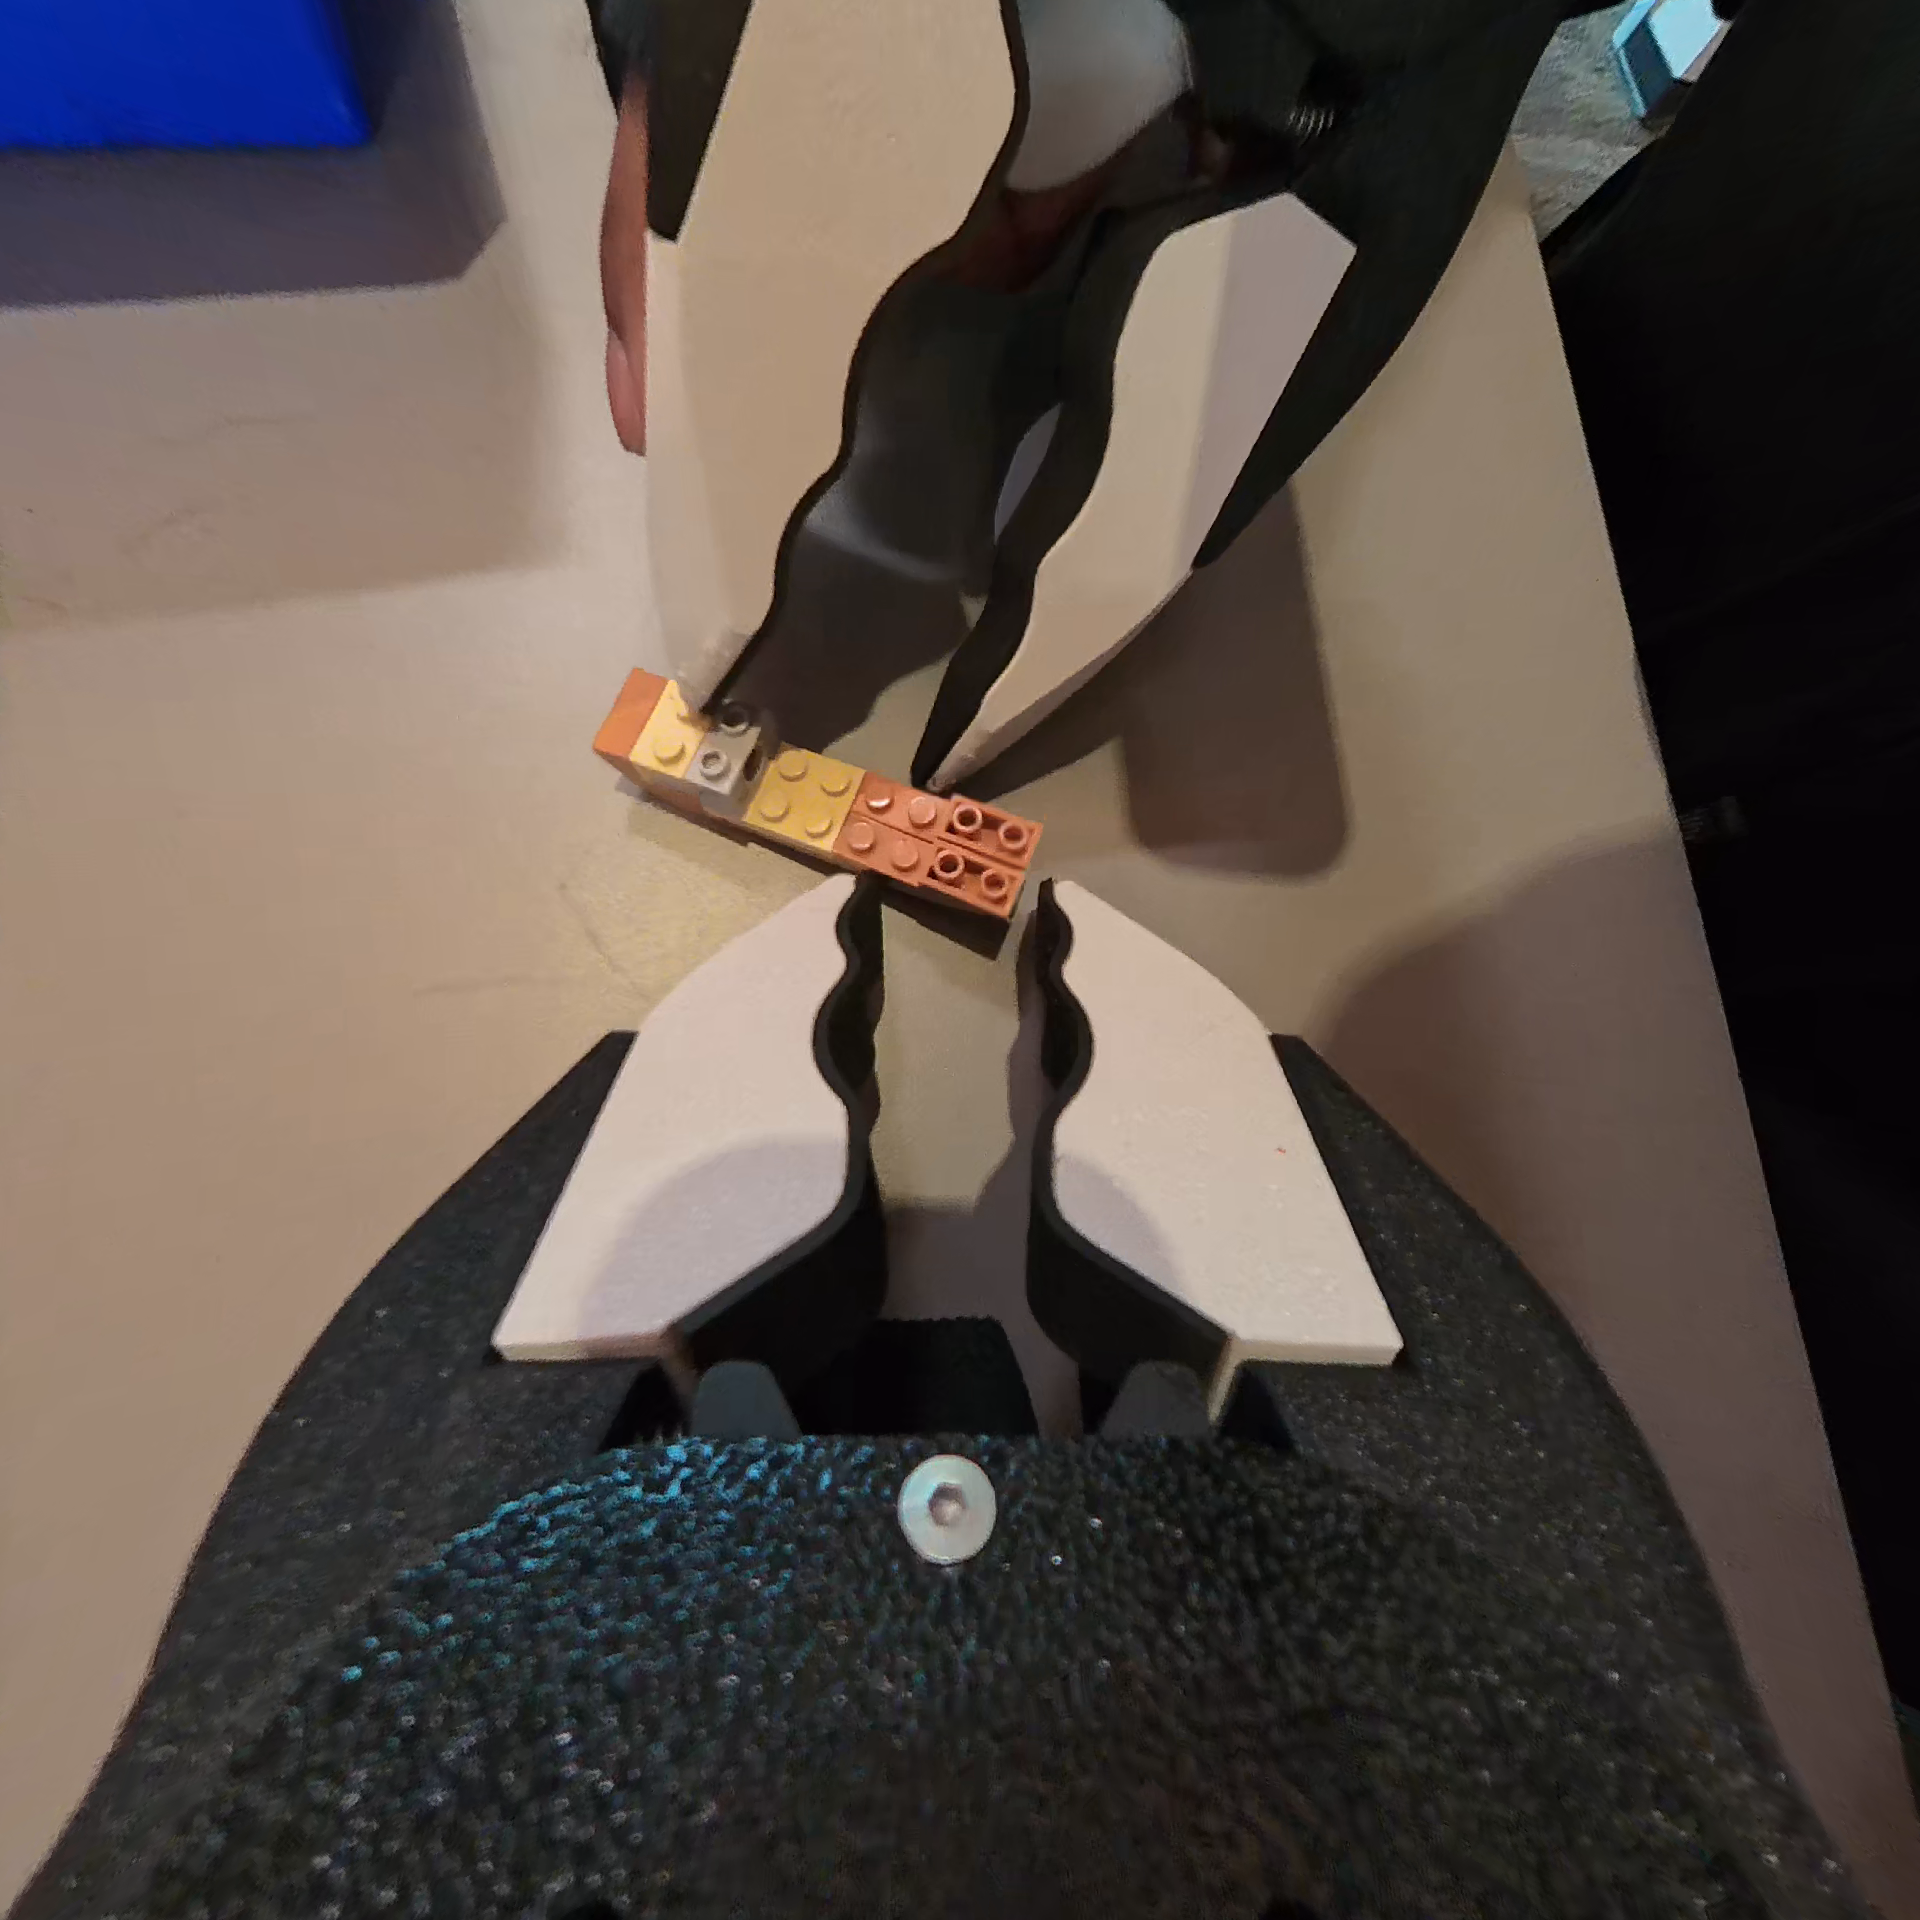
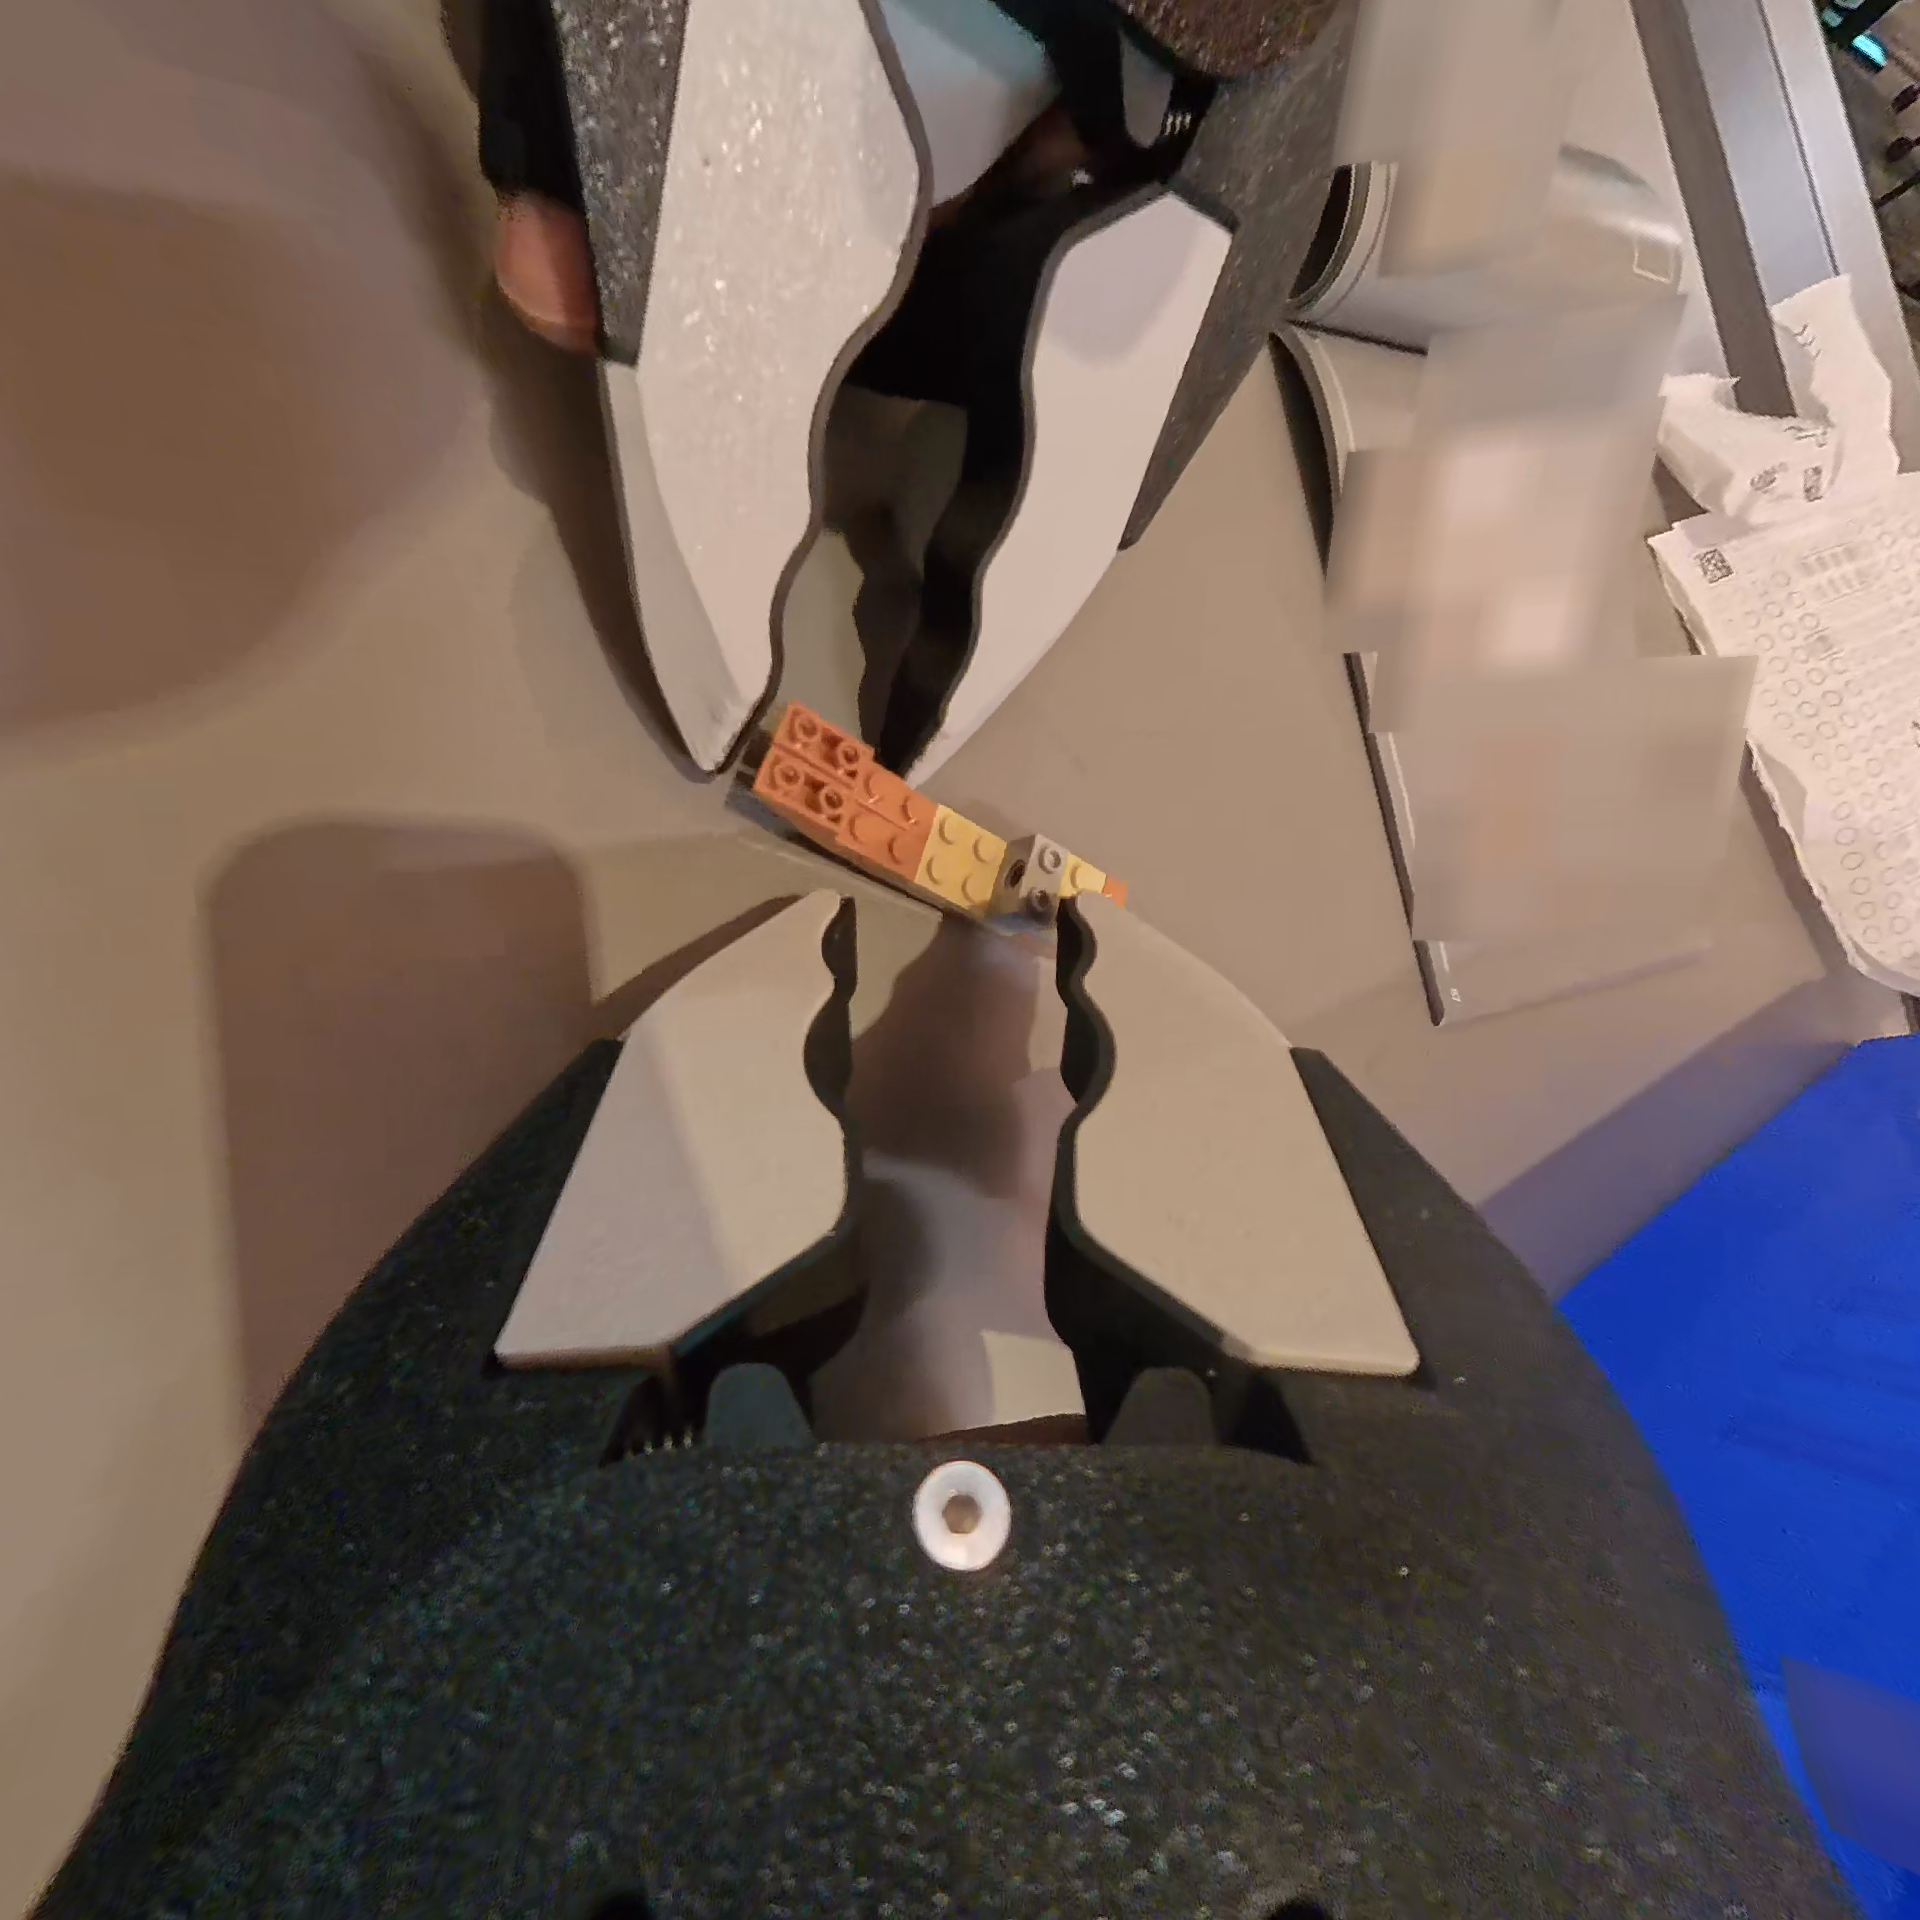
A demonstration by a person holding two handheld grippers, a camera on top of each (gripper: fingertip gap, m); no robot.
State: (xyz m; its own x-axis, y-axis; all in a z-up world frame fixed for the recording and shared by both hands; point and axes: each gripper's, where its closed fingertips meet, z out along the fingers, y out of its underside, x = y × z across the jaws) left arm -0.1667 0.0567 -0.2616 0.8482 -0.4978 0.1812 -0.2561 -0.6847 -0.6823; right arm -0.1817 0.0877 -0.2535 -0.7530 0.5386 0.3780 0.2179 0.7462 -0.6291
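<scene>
Brick assembly point(image 1: 821, 805) bears no readable writing.

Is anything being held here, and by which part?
Cannot tell: the brick strip's orange end sits between the left jaws; the right jaws stand open.

Bare desk point(image 1: 260, 987) lies open across the left of the left wrist view, with a blue block point(image 1: 177, 73) only at the upper left. The brick strip point(image 1: 821, 800) lies mid-frame, hemmed between the left gripper point(image 1: 951, 899) and right gripper point(image 1: 826, 748). Papers point(image 2: 1808, 665) crowd the right wrist view's right edge.
</scene>
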